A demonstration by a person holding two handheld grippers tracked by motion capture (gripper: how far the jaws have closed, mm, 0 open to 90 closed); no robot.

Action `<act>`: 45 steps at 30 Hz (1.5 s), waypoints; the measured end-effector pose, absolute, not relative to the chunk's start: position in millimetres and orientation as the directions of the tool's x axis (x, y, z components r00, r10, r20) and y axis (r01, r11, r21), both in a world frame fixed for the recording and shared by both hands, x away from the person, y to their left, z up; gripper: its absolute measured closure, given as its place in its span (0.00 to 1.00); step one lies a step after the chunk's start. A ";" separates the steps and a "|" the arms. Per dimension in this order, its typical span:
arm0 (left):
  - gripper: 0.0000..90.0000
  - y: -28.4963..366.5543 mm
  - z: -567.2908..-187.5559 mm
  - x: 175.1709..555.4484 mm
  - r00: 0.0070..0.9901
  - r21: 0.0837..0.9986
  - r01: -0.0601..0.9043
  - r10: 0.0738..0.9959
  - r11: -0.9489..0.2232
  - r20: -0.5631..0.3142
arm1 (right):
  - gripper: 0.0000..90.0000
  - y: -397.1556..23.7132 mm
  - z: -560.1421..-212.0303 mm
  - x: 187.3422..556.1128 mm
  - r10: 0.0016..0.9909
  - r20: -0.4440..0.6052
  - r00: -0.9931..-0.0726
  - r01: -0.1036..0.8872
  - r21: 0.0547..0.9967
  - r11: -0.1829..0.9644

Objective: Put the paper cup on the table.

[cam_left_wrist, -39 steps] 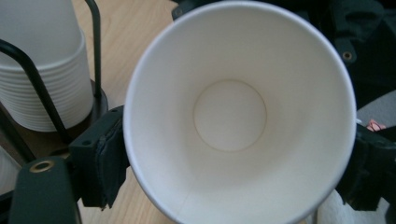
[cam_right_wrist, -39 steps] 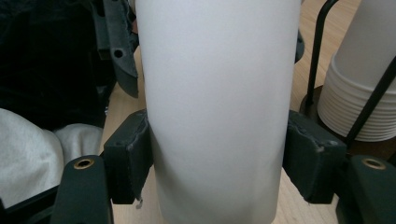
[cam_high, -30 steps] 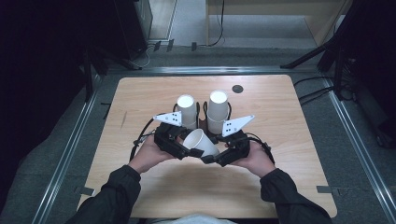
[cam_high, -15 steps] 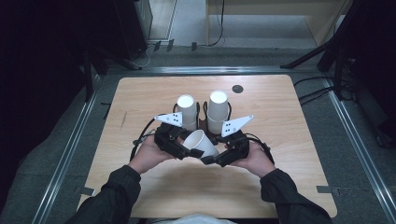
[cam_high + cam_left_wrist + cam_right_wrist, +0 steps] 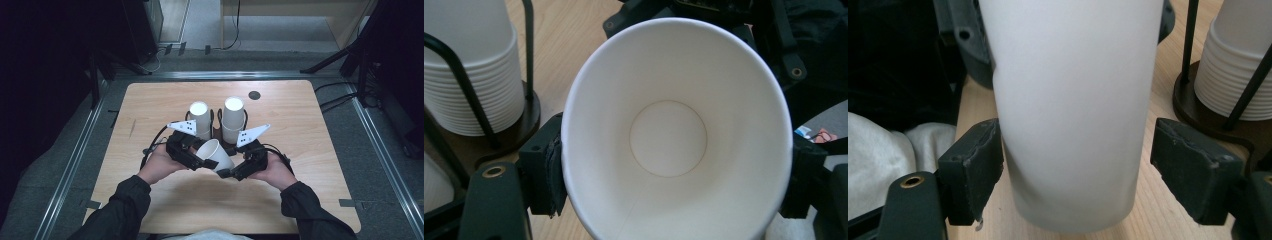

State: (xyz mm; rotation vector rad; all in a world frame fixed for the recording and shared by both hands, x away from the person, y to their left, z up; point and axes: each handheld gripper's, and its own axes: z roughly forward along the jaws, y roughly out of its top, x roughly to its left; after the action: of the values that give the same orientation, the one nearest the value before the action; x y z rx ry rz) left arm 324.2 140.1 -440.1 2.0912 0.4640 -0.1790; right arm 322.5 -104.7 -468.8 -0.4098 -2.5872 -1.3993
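We hold the paper cup (image 5: pixel 674 130) clamped in our left tool (image 5: pixel 196 161); the right tool (image 5: pixel 1075 165) has just sprung apart, freeing it. Next: carry it off 1-handed.

Overhead light brightens the desk (image 5: pixel 310 165) while surroundings from nine to three o'clock stay dark; close-up views look soft, slightly blurred.

White paper cup (image 5: pixel 215 154), empty

We see it tipped on its side above the worktop (image 5: pixel 300 130); plain inside; mouth toward the left gripper (image 5: pixel 192 159).
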 end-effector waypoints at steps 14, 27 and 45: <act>0.23 154.3 -432.2 329.8 0.917 0.787 0.393 0.269 -0.475 -0.295 | 0.22 -108.9 -473.6 316.3 0.227 0.181 -0.957 0.282 0.766 0.577; 0.23 165.3 -430.1 330.2 0.921 0.769 0.377 0.296 -0.516 -0.252 | 0.22 -116.8 -472.7 312.7 0.259 0.150 -0.954 0.280 0.754 0.594; 0.23 177.5 -433.3 331.8 0.912 0.717 0.393 0.344 -0.575 -0.224 | 0.22 -136.6 -471.4 317.0 0.361 0.094 -0.928 0.302 0.758 0.579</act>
State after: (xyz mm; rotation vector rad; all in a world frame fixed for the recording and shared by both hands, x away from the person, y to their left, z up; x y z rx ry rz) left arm 331.8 177.5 -433.3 2.2318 0.5228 -0.0753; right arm 317.0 -136.6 -471.4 -0.6000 -2.8537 -1.3476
